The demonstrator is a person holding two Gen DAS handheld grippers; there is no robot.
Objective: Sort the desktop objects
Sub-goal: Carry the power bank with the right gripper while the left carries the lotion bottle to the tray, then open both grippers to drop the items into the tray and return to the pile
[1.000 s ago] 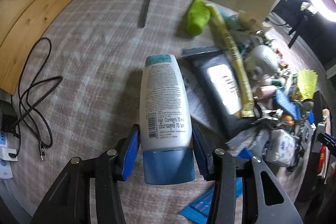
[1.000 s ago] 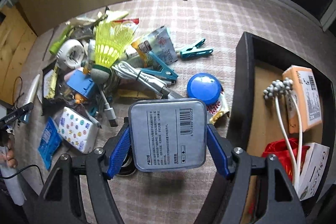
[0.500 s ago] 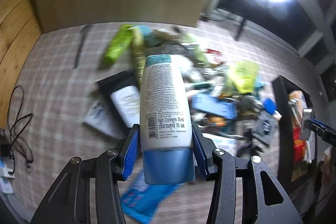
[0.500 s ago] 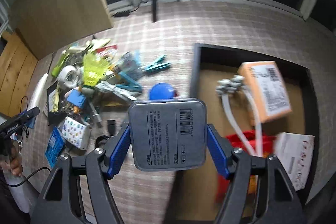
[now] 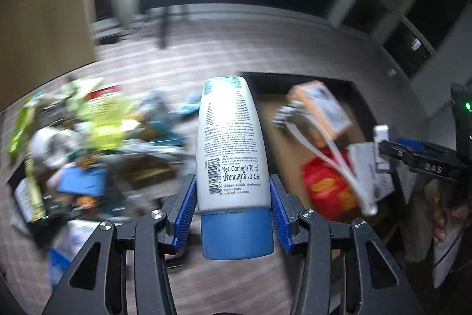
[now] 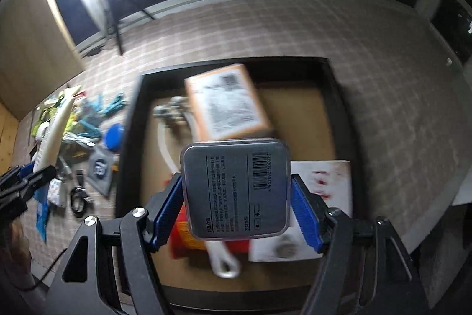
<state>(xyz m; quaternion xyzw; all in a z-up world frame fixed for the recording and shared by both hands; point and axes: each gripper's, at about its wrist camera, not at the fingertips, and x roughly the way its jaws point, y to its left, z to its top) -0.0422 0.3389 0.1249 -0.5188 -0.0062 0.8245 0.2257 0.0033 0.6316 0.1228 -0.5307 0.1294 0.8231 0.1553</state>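
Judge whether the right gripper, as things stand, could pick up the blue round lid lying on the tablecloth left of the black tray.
Probably not yet: the right gripper is shut on the grey tin above the black tray, so its jaws are full; the blue round lid itself lies uncovered.

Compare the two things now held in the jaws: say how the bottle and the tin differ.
The bottle is tall, rounded, white with a blue cap; the tin is flat, square and grey. The bottle is clamped near its cap and juts well past the left gripper; the tin is clamped by its side edges in the right gripper. Both show a barcode and small print, and both are held off the table.
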